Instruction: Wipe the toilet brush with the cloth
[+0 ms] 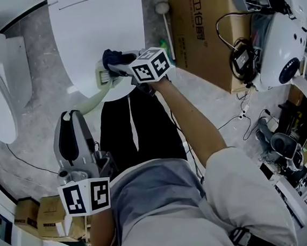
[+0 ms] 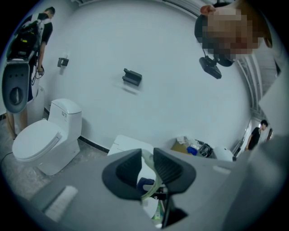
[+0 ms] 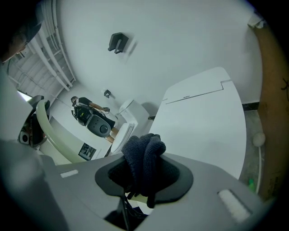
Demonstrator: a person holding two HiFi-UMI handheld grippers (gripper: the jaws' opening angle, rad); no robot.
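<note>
— Brush is off the floor, its pale handle pinched in the left tongs. The head points away from the person, up by the edge of that white panel.
— And the cloth?
— Bunched up dark and clamped in the right tongs, with a wad sticking out past the tips.
— Which step would you call this?
— The wiping itself, I'd say, or the very start of it. From above, the cloth sits right at the brush head. Whether it's touching or a hair off, I can't tell.
— Where's the brush relative to each side?
— The handle runs out from between the left tongs, curving up and to the right. The head ends just beside the right tongs, next to the wad. The two tongs are well apart, and the brush bridges the gap.
— What does the next move need?
— My guess is the left side holds the handle steady while the right presses the cloth on and drags it along the head, then down the handle. The handle looks thin and curved, so too hard a push could swing it in the grip.
</note>
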